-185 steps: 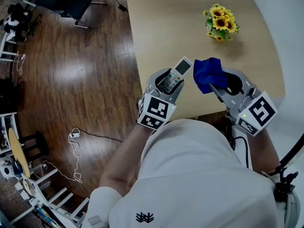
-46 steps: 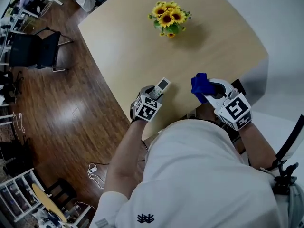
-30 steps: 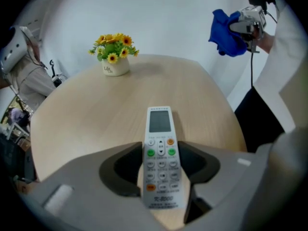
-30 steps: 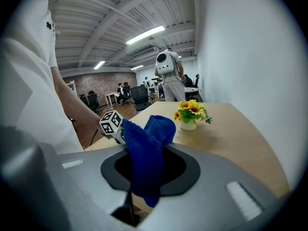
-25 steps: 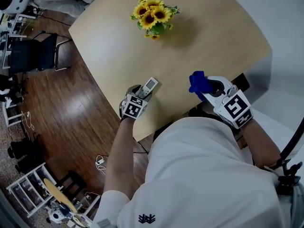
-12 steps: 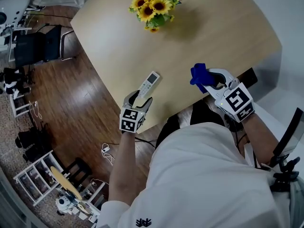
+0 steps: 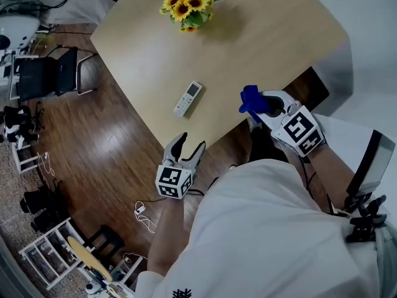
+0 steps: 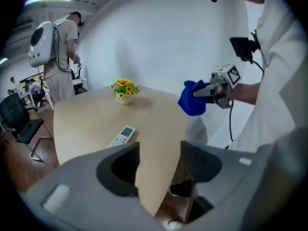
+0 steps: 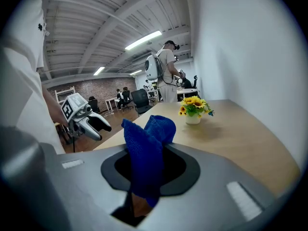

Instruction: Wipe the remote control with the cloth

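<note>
Left gripper (image 7: pixel 189 145): jaws spread and empty, having just narrowed a little, held off the table's near edge above the dark plank floor (image 7: pixel 93 141). Right gripper (image 7: pixel 255 104): jaws pinched on the bunched blue cloth (image 7: pixel 249 98) at that same edge. Remote control (image 7: pixel 188 98) lies flat, keys up, on the pale wood table (image 7: pixel 260 36), apart from both grippers, its key print too small to read; the only clear markings are black-and-white squares on the gripper cubes. A pot of sunflowers (image 7: pixel 186 2) stands at the table's far end, a black chair (image 7: pixel 43 76) on the floor alongside, a white wall (image 8: pixel 159 42) beyond.
</note>
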A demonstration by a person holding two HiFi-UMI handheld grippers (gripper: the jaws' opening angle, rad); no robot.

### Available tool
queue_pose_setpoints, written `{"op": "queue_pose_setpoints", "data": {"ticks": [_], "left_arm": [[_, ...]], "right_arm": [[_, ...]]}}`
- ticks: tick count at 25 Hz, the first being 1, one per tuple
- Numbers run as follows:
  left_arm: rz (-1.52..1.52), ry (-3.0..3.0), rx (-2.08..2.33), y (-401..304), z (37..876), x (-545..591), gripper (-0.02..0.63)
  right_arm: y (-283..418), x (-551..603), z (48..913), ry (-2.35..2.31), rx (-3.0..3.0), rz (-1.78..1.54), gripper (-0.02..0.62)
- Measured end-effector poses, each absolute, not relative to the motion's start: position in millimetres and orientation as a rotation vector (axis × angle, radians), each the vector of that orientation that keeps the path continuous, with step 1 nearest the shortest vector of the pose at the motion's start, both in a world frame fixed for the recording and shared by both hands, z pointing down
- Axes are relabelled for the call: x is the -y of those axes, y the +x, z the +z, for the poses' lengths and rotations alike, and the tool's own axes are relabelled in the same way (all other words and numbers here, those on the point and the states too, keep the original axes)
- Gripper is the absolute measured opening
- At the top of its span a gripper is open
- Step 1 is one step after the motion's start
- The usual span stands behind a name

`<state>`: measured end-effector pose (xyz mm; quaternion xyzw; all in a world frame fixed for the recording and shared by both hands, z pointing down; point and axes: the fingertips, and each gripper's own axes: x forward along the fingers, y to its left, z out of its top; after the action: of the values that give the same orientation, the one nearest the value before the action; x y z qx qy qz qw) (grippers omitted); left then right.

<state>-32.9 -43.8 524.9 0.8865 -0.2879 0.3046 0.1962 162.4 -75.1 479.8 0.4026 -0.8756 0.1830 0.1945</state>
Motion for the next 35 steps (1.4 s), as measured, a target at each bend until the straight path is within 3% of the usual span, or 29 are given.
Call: {"op": "queue_pose_setpoints", "data": {"ticks": [8,17,24,35], "left_arm": [[0.593,2.643,0.838,-110.1,461.6,-65.7,0.282],[0.463,2.728,0.685,-133.3,418.1,-206.2,0.272],[0.429,2.735,0.766,-124.9,395.9,-263.8,0.267],[0.337,2.7,0.807,-22.4,363.8,-355.8,0.255]], "right_arm": [[67.2,-33.4,441.4,1.174,2.441,0.399,0.077],[2.4,-177.5,401.5,1.182,2.402,0.396,0.077],[5.6,-242.1,385.5,1.135,2.419,0.3,0.077],[77.2,-351.4,388.7,1.031,2.443,0.267,0.077]]}}
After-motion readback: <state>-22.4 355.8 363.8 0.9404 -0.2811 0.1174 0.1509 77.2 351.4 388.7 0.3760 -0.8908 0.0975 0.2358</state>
